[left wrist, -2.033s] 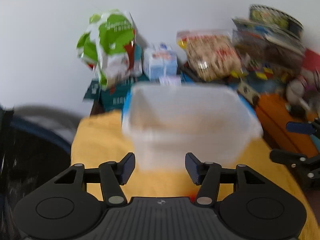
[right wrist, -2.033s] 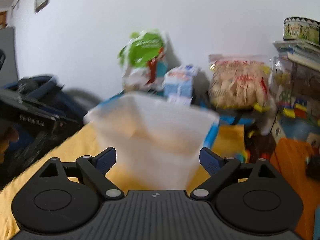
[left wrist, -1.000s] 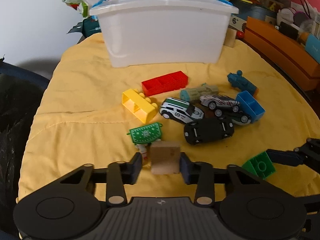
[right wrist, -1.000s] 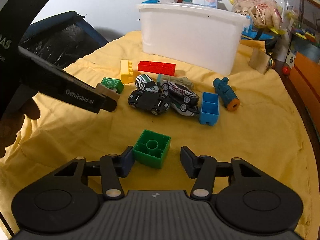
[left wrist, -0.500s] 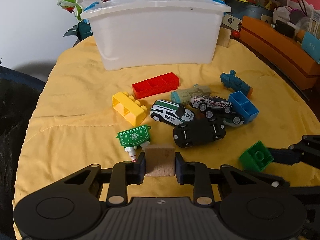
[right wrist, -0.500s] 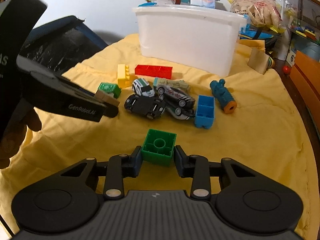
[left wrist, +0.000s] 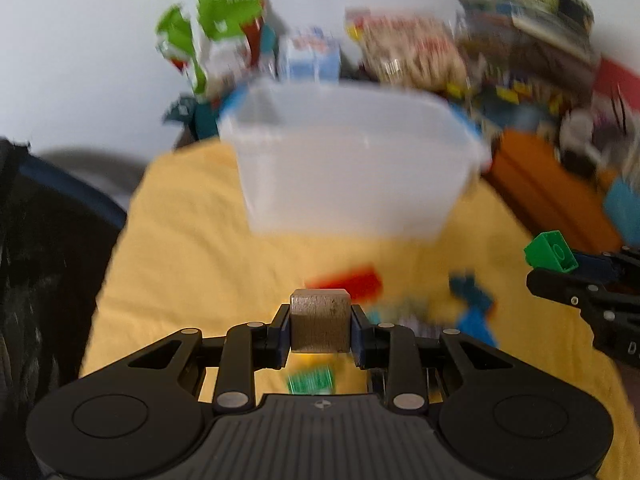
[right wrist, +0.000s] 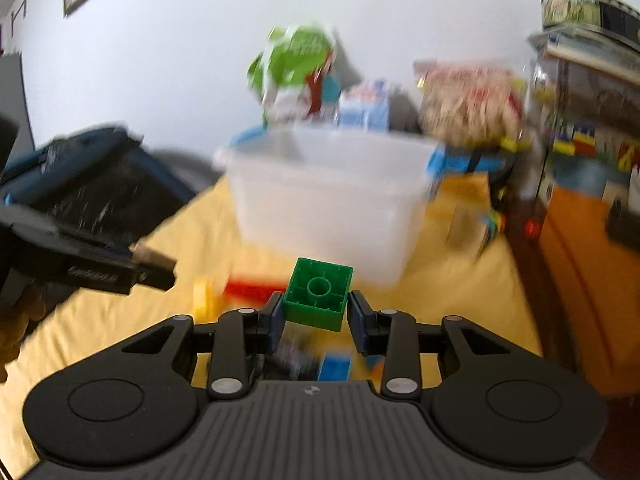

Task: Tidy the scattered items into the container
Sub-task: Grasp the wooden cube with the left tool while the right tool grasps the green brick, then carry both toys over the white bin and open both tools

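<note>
My left gripper [left wrist: 320, 326] is shut on a brown wooden block [left wrist: 319, 320], held above the yellow cloth [left wrist: 188, 248]. In the right wrist view my right gripper [right wrist: 316, 312] is shut on a green toy brick [right wrist: 318, 294], also lifted off the cloth. The white plastic container [left wrist: 352, 168] stands ahead of both, open at the top and blurred. The right gripper with the green toy brick [left wrist: 550, 251] shows at the right edge of the left wrist view. The left gripper [right wrist: 156, 268] shows at the left of the right wrist view.
A red brick [left wrist: 348, 280], blue toys [left wrist: 472, 312] and a green patterned piece [left wrist: 311, 380] lie blurred on the cloth below. Snack bags [left wrist: 216, 36] and boxes stand behind the container. An orange cabinet [right wrist: 580, 280] is at the right, a dark bag [right wrist: 92, 176] at the left.
Both grippers closed on their pieces, the wooden block and the green brick, then rose off the cloth and tilted up toward the container. The remaining toys dropped low in both views.
</note>
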Demonstrator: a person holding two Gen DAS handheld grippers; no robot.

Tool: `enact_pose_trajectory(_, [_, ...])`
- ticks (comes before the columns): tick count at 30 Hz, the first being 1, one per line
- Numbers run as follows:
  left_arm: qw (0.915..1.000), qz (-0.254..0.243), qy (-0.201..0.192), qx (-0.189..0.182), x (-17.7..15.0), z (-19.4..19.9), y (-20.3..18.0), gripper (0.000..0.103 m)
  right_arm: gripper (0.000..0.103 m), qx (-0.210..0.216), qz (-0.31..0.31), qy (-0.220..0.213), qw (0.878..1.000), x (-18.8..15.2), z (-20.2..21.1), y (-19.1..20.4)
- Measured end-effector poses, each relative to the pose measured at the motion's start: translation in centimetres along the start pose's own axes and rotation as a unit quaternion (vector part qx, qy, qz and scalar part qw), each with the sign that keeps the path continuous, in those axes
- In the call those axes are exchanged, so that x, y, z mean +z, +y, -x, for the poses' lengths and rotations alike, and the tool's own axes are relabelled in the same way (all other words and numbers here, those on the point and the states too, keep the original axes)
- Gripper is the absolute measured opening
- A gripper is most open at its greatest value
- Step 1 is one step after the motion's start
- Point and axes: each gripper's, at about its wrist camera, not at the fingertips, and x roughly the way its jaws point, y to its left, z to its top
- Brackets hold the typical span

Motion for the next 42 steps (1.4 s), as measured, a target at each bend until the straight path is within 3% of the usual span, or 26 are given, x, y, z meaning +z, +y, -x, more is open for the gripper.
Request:
enact_pose_trajectory(5, [0.9993, 0.000, -0.038, 0.004, 5.2, -0.1, 0.8, 0.032, 0.037, -0.005, -0.001, -0.029, 1.000, 4.8, -2.2, -1.6])
enact_pose_trajectory(13, [0.9991, -0.002, -0.041, 0.009, 10.6, -4.2, 0.6, 0.032, 0.037, -0.016, -0.001, -0.026, 1.000, 8.6, -7.3, -3.3])
enact_pose_trajectory(30, [0.9997, 0.003, 0.005, 0.024, 13.3, -10.4, 0.4, 0.034, 0.038, -0.027, 0.012, 0.027, 0.999, 9.8, -13.2, -4.5])
enact_pose_trajectory(32, [0.9994, 0.002, 0.013, 0.032, 13.3, -10.8, 0.4, 0.049, 0.043, -0.028, 0.008, 0.034, 0.999, 9.7, -13.7, -4.6])
enact_pose_trajectory(35, [0.9992, 0.001, 0.011, 0.039, 13.2, -10.8, 0.4, 0.051, 0.068, -0.033, 0.004, 0.029, 0.999, 9.7, -13.8, -4.7])
enact_pose_trajectory(42, [0.9993, -0.007, 0.005, 0.036, 12.8, -9.8, 0.3, 0.051, 0.070, -0.029, 0.004, 0.010, 1.000, 9.8, -12.6, -4.7])
